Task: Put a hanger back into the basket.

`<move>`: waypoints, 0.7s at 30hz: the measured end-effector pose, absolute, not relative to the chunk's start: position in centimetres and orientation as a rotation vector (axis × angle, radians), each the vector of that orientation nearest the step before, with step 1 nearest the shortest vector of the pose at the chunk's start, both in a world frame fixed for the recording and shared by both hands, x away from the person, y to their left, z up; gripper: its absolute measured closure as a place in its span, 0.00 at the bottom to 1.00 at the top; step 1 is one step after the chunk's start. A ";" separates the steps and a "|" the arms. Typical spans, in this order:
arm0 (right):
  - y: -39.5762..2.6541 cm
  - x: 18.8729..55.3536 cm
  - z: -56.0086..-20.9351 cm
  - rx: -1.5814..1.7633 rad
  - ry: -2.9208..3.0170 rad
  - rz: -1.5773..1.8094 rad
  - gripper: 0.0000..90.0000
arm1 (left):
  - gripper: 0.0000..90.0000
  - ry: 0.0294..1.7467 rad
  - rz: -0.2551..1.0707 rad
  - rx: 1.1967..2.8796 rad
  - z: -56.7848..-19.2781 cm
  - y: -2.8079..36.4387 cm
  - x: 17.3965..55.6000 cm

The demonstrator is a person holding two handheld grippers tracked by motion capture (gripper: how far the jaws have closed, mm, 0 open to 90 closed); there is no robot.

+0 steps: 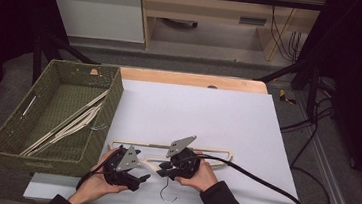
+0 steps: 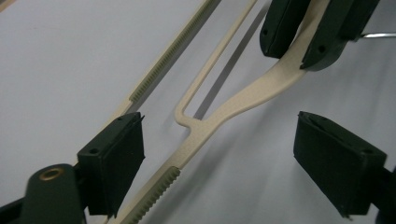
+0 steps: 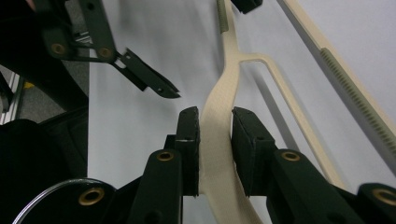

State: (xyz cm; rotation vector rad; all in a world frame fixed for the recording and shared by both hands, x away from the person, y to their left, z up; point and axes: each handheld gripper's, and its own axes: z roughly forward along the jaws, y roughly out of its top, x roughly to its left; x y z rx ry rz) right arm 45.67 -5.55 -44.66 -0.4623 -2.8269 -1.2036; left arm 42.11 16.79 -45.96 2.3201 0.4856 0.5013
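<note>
A cream plastic hanger [image 1: 214, 149] with a metal hook [image 1: 167, 195] lies flat on the white table sheet [image 1: 208, 109], near the front edge. My right gripper [image 3: 215, 116] is shut on the hanger [image 3: 219, 154] at its neck, both pads pressed against the plastic. My left gripper [image 2: 217, 119] is open just to the left. One arm of the hanger [image 2: 252, 93] runs between its jaws, and neither pad touches it. In the high view the left gripper [image 1: 142, 178] and the right gripper [image 1: 162, 169] sit close together, tips almost facing.
A green woven basket [image 1: 110, 110] stands at the table's left and holds several more cream hangers [image 1: 74, 122]. A black cable [image 1: 261, 182] trails right from my right gripper across the sheet. A wooden strip [image 1: 191, 79] borders the far edge.
</note>
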 end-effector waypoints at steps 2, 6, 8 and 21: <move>-5.6 45.7 -44.5 -0.462 -2.825 -1.198 0.81 | 0.24 0.464 0.525 2.332 -46.1 16.5 42.3; -5.7 45.5 -44.3 -0.461 -2.820 -1.186 0.81 | 0.35 0.417 0.585 2.358 -46.4 15.7 42.7; -5.7 45.5 -44.2 -0.449 -2.821 -1.186 0.81 | 0.40 0.389 0.596 2.373 -46.4 15.3 42.9; -6.1 45.1 -43.4 -0.437 -2.805 -1.228 0.81 | 0.67 0.260 0.700 2.435 -46.5 14.0 42.3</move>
